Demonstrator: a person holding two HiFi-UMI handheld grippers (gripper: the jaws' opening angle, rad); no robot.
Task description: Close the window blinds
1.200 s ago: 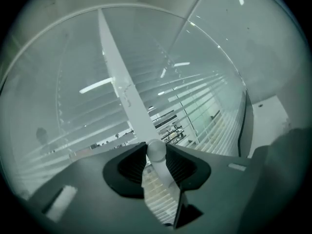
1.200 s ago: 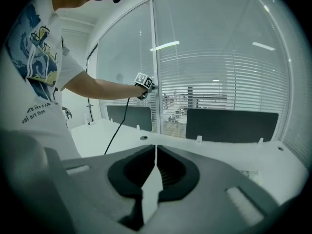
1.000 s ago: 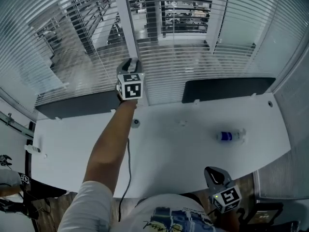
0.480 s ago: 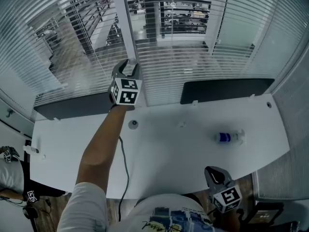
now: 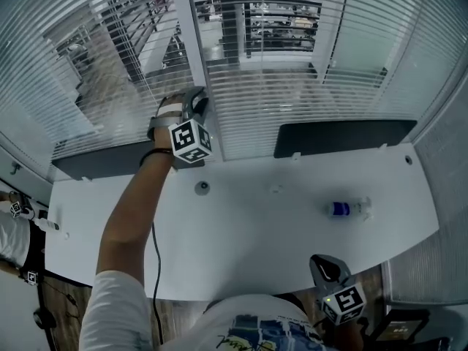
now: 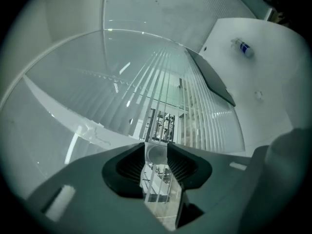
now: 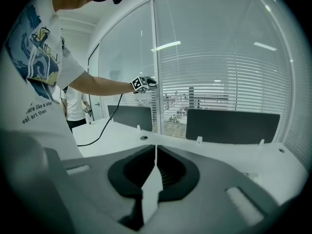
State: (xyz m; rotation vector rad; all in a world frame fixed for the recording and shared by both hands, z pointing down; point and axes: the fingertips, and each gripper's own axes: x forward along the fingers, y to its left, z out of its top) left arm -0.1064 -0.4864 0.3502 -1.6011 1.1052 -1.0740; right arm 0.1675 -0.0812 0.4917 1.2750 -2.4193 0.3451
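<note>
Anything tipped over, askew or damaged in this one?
Only the bottle stands out. It lies on its side on the white desk, toward the right, instead of standing upright. The blinds hang evenly, with no bent slats that I can make out.

Two grippers: the left (image 5: 194,102), its jaws just closing further on the single wand (image 6: 156,155), and the right (image 5: 327,268). One desk (image 5: 278,232) carries one bottle (image 5: 348,208), one cable (image 5: 153,262) and two round holes (image 5: 202,187) (image 5: 408,157). Two dark screens (image 5: 110,159) (image 5: 344,134) stand at its back. Blinds (image 5: 263,97) hang in three panels, perhaps more at the warped edges. Two people: the wearer (image 5: 128,218) and one bystander (image 7: 75,106).
</note>
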